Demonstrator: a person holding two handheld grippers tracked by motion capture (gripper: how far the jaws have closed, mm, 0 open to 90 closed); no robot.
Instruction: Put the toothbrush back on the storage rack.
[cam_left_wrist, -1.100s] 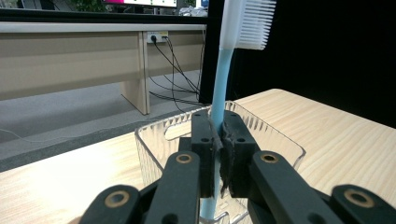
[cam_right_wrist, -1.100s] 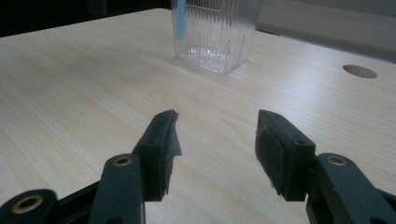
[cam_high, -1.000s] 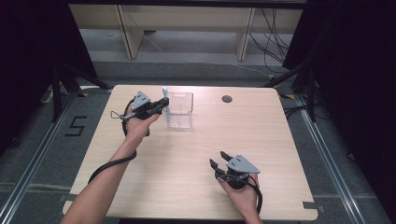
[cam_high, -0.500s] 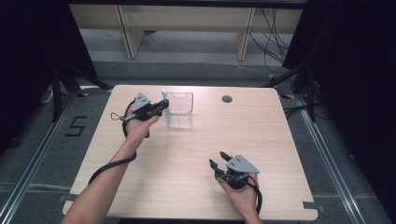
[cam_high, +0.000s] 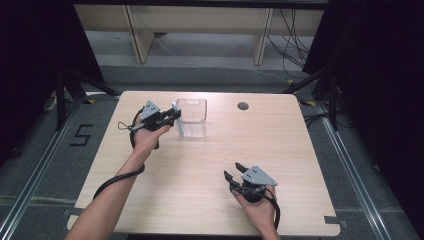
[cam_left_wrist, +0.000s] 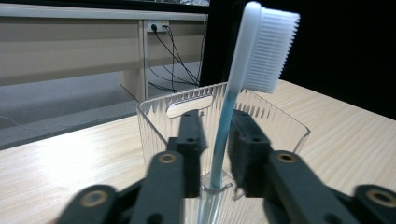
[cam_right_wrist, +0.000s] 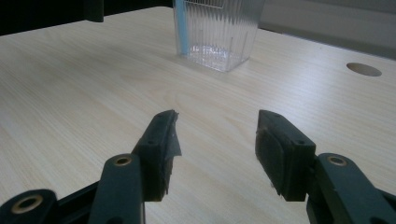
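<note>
A toothbrush (cam_left_wrist: 261, 51) with a white head and a light blue handle stands upright in the near corner of a clear ribbed plastic container (cam_high: 191, 117) at the table's far middle. My left gripper (cam_high: 172, 116) is at the container's left rim. Its jaws sit on either side of the handle (cam_left_wrist: 219, 154), slightly apart, with a thin gap showing on the left side. My right gripper (cam_high: 234, 171) rests low near the front right of the table, open and holding nothing. In the right gripper view the container (cam_right_wrist: 217, 32) stands ahead, with the blue handle (cam_right_wrist: 182, 28) inside it.
A round cable hole (cam_high: 243, 106) is in the light wooden tabletop (cam_high: 200, 170) to the right of the container. Beyond the table's far edge are shelf legs and cables on the floor. Dark curtains hang on both sides.
</note>
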